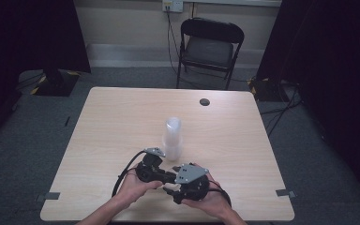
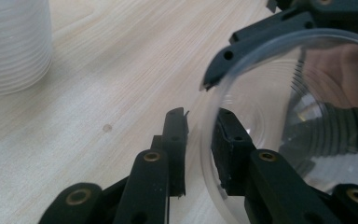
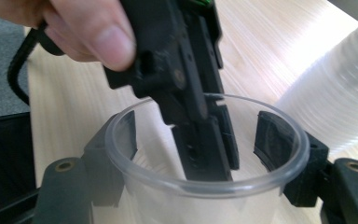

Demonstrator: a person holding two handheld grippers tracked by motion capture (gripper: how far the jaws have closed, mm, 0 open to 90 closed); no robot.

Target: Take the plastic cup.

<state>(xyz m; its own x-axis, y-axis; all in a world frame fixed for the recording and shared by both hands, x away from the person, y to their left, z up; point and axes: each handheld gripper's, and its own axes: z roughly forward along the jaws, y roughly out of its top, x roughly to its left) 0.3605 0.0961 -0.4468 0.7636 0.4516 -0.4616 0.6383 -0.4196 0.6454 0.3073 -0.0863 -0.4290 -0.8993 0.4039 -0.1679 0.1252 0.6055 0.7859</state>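
A single clear plastic cup [image 3: 205, 186] sits between the jaws of my right gripper [image 3: 198, 133], whose pads press on its outer wall from both sides. My left gripper [image 2: 198, 126] straddles the cup's rim [image 2: 209, 93]. One of its jaws is inside the cup and the other stands a little off the wall outside, so it is open. In the high view both grippers meet near the table's front edge, the left gripper [image 1: 168, 177] beside the right gripper [image 1: 172, 186]. A tall stack of clear cups [image 1: 173, 138] stands just behind them.
The wooden table [image 1: 122, 122] has a round cable hole [image 1: 204, 101] at the back right. A black folding chair [image 1: 209, 47] stands beyond the far edge. The cup stack [image 2: 14, 46] is close to the left gripper's left side.
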